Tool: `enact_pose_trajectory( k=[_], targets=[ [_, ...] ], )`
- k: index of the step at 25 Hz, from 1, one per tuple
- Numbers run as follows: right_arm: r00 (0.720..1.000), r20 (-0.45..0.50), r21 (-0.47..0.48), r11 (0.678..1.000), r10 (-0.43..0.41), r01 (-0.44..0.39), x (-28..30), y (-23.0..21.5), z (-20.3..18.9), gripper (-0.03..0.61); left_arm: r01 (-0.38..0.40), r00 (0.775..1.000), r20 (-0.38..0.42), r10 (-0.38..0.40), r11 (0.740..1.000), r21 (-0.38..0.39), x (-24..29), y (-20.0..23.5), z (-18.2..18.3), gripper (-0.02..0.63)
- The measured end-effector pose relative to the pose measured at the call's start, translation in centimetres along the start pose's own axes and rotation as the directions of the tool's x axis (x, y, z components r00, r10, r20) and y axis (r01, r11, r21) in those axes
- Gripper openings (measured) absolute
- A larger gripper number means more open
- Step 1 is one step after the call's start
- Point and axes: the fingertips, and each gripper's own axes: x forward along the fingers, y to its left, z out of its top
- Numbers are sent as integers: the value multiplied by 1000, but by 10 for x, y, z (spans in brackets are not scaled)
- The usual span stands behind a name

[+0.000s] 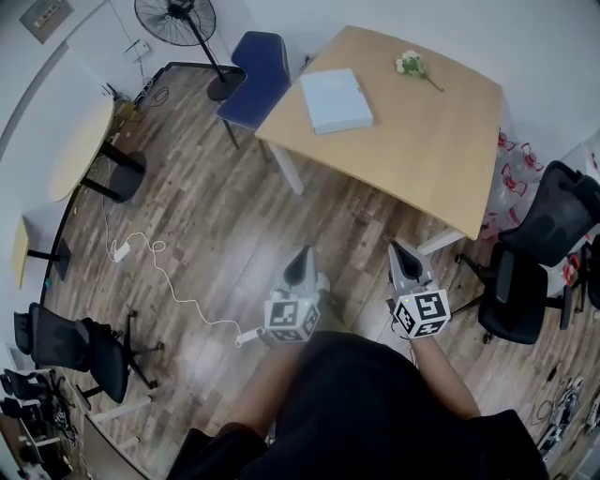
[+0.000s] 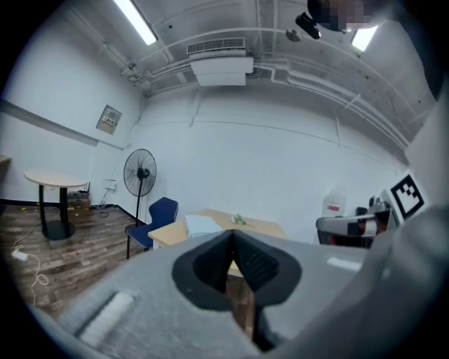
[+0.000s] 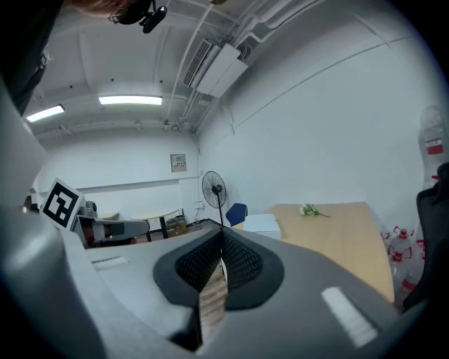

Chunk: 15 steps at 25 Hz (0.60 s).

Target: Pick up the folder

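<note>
A pale blue folder (image 1: 336, 100) lies flat near the left end of a light wooden table (image 1: 441, 150), and it shows again in both gripper views (image 2: 203, 224) (image 3: 262, 224). My left gripper (image 1: 302, 258) and right gripper (image 1: 400, 251) are held side by side over the wooden floor, well short of the table and pointing toward it. Both are shut with nothing between the jaws (image 2: 232, 235) (image 3: 222, 237). Each gripper's marker cube sits at its rear.
A small sprig of white flowers (image 1: 411, 65) lies on the table's far side. A blue chair (image 1: 255, 80) stands at the table's left end, a floor fan (image 1: 178, 23) beyond it. Black office chairs (image 1: 530, 262) stand at right. A white cable (image 1: 164, 281) trails across the floor.
</note>
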Motion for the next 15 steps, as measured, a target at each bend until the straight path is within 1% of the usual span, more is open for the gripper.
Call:
enact_pose_trajectory(
  k=[3,7,11,15],
  targets=[
    [1000,-12,-7,1000,-9,9,51,-7,13,0,39,999,-7,-39,999,14,37,24,13,0],
    [998,-62,-11,1000,-18,17,120,-11,18,0,44,999,-7,-44,999,4,80,74,30,0],
    [994,-108,-23,999,-27,24,183,-2,24,0,52,999,1,-52,999,0,111,120,43,0],
    [993,-111,-19,999,-40,38,236,13,36,0,70,997,17,-70,998,7,135,161,52,0]
  ],
)
